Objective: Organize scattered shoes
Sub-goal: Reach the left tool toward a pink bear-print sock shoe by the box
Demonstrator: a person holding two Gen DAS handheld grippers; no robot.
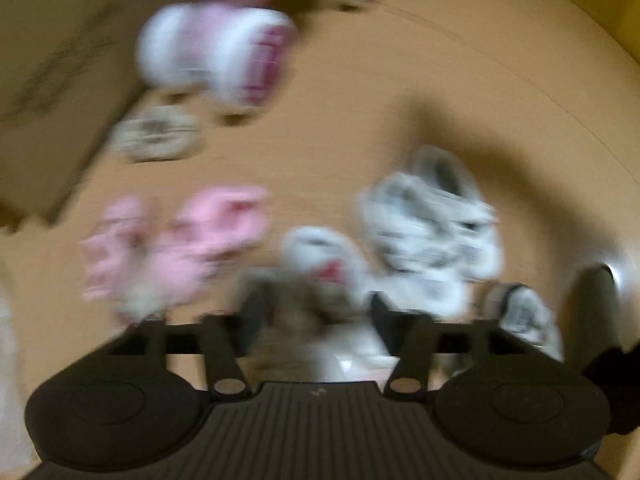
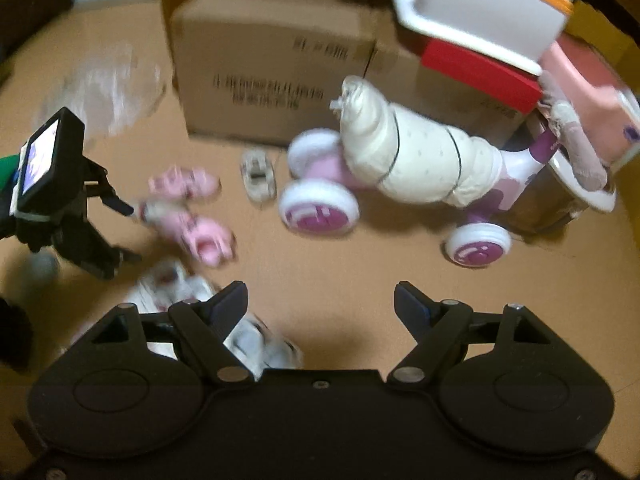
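Note:
Both views are motion-blurred. In the left wrist view a pair of pink sandals [image 1: 176, 248] lies on the tan floor, left of centre, and white sneakers [image 1: 432, 224] lie to the right. My left gripper [image 1: 316, 312] stands wide around a white and grey shoe [image 1: 320, 276]; whether it grips it I cannot tell. In the right wrist view my right gripper [image 2: 320, 300] is open and empty above bare floor. The pink sandals [image 2: 188, 212] and a white sneaker [image 2: 176, 284] lie to its left, near the left gripper [image 2: 126, 232].
A cardboard box [image 2: 272, 68] stands at the back. A pink and white ride-on toy [image 2: 320, 200] with a padded seat [image 2: 416, 160] stands at the right, by a white and red plastic unit [image 2: 480, 16]. A small toy car [image 2: 258, 176] lies before the box.

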